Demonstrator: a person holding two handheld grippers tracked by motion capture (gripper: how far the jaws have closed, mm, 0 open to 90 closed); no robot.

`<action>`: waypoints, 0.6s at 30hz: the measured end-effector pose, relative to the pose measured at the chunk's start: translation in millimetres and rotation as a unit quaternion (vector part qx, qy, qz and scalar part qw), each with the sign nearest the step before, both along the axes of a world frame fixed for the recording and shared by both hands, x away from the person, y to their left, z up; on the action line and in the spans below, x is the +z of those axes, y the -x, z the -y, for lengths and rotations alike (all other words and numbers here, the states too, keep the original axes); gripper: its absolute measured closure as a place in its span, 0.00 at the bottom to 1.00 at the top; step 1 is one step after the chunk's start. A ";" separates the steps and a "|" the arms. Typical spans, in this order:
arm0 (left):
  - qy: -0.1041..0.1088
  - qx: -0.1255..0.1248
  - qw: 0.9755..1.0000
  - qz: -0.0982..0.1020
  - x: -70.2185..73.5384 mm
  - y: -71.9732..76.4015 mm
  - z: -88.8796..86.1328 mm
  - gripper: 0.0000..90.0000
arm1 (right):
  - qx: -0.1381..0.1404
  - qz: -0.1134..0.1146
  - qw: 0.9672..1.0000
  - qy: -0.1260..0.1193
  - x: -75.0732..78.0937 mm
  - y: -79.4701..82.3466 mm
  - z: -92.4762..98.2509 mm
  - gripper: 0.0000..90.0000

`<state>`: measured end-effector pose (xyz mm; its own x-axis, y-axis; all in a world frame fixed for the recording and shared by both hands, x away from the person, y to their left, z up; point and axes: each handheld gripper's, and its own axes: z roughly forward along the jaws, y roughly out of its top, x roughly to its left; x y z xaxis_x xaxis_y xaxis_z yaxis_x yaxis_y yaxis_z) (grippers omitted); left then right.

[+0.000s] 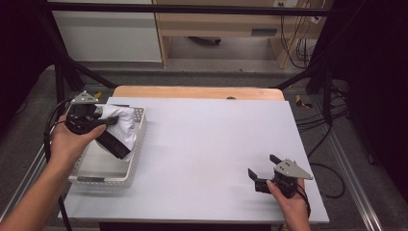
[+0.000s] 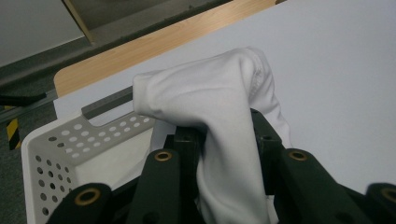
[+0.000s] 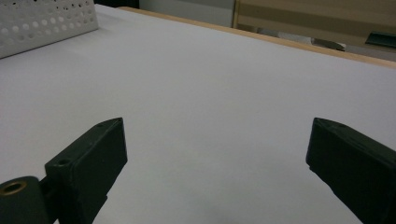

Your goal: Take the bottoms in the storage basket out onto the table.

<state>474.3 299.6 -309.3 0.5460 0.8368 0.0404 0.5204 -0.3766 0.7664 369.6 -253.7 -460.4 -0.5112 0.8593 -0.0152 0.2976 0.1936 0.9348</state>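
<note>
A white cloth (image 1: 124,123) hangs bunched over the far end of a white perforated basket (image 1: 103,181) at the table's left. My left gripper (image 1: 117,136) is shut on the white cloth, a little above the basket. In the left gripper view the cloth (image 2: 219,98) drapes over and between the black jaws of that gripper (image 2: 224,128), with the basket's rim (image 2: 56,140) below. My right gripper (image 1: 262,164) rests near the front right of the table. Its jaws stand wide apart with nothing between them, as the right gripper view shows for that gripper (image 3: 215,149).
A white sheet (image 1: 207,144) covers the table, with a wooden edge (image 1: 192,91) at the far side. The basket's perforated wall (image 3: 46,23) shows far off in the right gripper view. Black frame bars and cables run around the table.
</note>
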 end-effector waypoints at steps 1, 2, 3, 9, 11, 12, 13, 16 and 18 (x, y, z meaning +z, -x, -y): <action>-0.001 -0.002 1.000 0.003 1.6 0.3 0.4 0.77 | 0.000 0.000 1.000 0.001 -0.2 -0.2 -0.1 0.06; 0.000 -0.002 1.000 0.003 2.5 0.7 0.7 0.77 | 0.000 -0.001 1.000 0.001 -0.3 -0.3 0.0 0.06; 0.001 -0.002 1.000 0.005 3.5 1.1 0.9 0.77 | 0.000 -0.001 1.000 0.001 -0.4 -0.4 0.1 0.06; 0.009 -0.002 1.000 0.011 5.7 5.9 -0.4 0.77 | 0.002 -0.002 1.000 0.003 -0.5 -1.8 -0.8 0.06; 0.010 -0.003 1.000 0.009 4.7 7.0 -0.4 0.77 | 0.003 -0.003 1.000 0.003 -0.7 -2.3 -1.4 0.06; 0.007 -0.004 1.000 0.008 4.5 7.3 -0.2 0.77 | 0.003 -0.003 1.000 0.003 -0.7 -2.1 -1.6 0.06; 0.005 -0.005 1.000 0.008 4.5 7.3 0.0 0.77 | 0.003 -0.002 1.000 0.004 -0.8 -1.8 -1.6 0.06; 0.006 -0.005 1.000 0.009 5.2 6.5 0.7 0.77 | 0.002 -0.002 1.000 0.003 -1.1 -0.9 -0.2 0.06; 0.008 -0.004 1.000 0.009 5.7 5.9 1.6 0.77 | 0.000 -0.002 1.000 0.002 -1.3 -0.9 1.0 0.06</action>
<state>468.3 298.0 -303.6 0.5519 0.8331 0.0366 0.5032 -0.3677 0.7820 370.5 -254.7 -461.6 -0.5115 0.8591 -0.0160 0.3018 0.1970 0.9328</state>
